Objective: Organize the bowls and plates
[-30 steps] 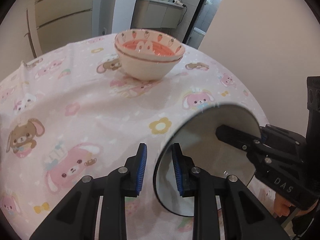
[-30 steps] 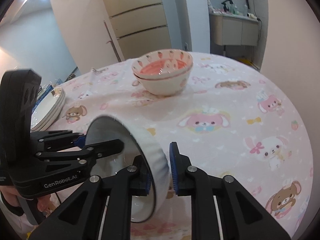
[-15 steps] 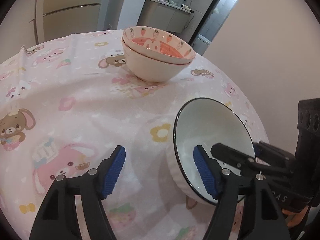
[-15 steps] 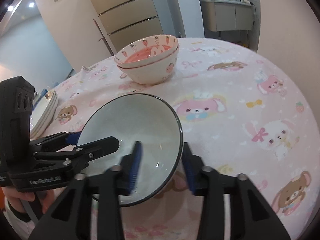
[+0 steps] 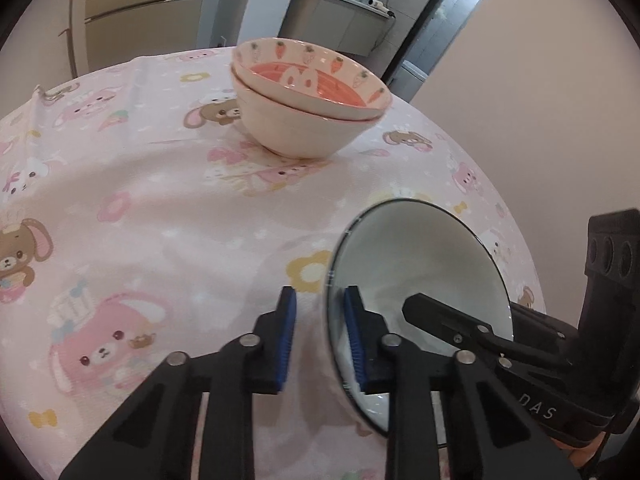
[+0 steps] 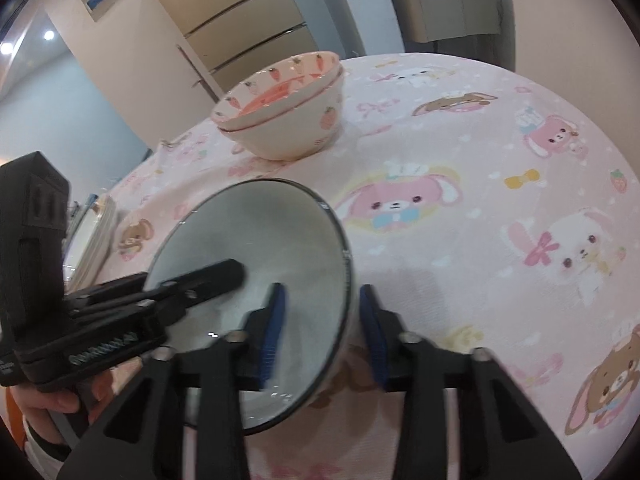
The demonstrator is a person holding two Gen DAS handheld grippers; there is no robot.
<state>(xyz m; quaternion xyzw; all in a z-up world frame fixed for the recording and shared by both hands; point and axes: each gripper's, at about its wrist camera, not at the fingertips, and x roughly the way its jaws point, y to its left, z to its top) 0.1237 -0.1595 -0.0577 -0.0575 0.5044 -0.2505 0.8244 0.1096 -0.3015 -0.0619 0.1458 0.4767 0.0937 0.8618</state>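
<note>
Broadly, we note a round table under a pink cartoon-animal tablecloth [image 5: 168, 216] filling most of both views. At its far side stand two stacked cream bowls [image 5: 308, 108], the upper one with carrot motifs round the rim and an orange-pink inside; in the right wrist view the lower one shows a strawberry on its wall. A pile of pale plates [image 6: 98, 240] sits at the table's left edge, partly hidden.

Nearer us, a white ribbed ceramic bowl with a dark rim [image 5: 416, 276] is tipped steeply on its side, opening facing the left gripper.

Our left gripper [image 5: 320, 336] has its blue pads either side of the bowl's wall, one inside, one outside, narrowly apart; whether they press it we cannot tell.

Our right gripper [image 6: 322, 336] straddles the opposite rim, its pads wider than the wall and visibly clear of it.
</note>
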